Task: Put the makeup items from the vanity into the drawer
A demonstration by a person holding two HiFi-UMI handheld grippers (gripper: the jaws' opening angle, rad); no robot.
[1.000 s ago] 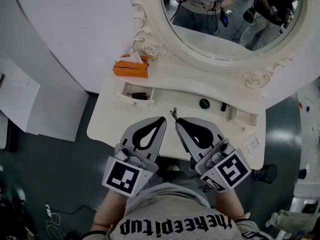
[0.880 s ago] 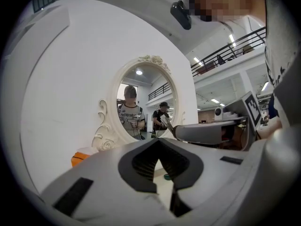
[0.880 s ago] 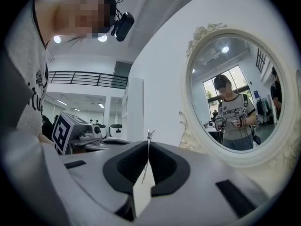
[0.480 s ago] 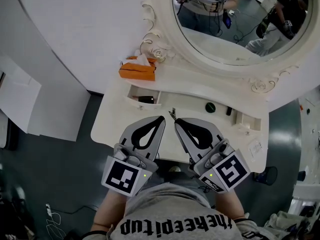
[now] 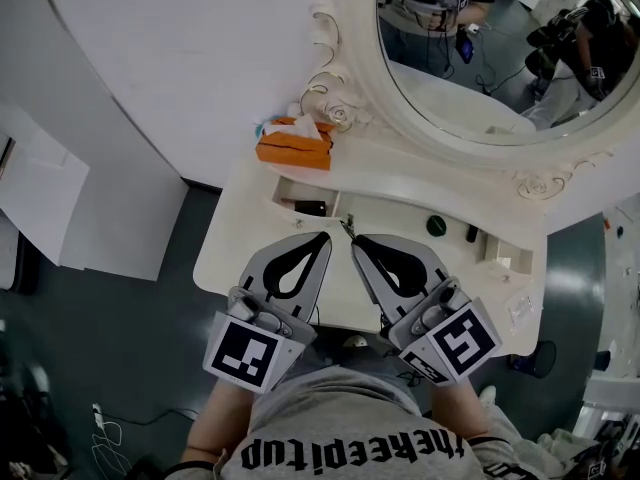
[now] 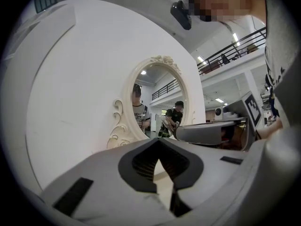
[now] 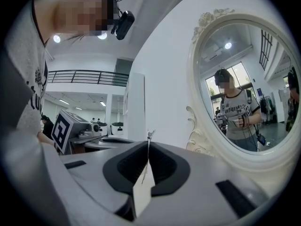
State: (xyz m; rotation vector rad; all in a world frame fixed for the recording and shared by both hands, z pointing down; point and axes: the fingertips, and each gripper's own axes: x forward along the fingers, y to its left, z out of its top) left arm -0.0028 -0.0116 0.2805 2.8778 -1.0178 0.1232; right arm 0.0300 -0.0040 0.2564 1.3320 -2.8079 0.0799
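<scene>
On the white desk (image 5: 232,243), below 1 oval mirror (image 5: 470,88), 2 makeup items sit out: 1 round dark-green pot (image 5: 436,225) and 1 small dark tube (image 5: 470,234) just beside it. 1 more dark item (image 5: 311,208) lies inside the open left drawer (image 5: 285,194). A 2nd open drawer (image 5: 503,258) is at the right end, contents unclear. 1 orange tissue box (image 5: 293,144) sits at back left. 2 grippers hover side by side over the desk's front edge, near the left drawer: left gripper (image 5: 322,240) (image 6: 160,147) and right gripper (image 5: 358,242) (image 7: 148,147), each with jaws closed together and holding nothing.
</scene>
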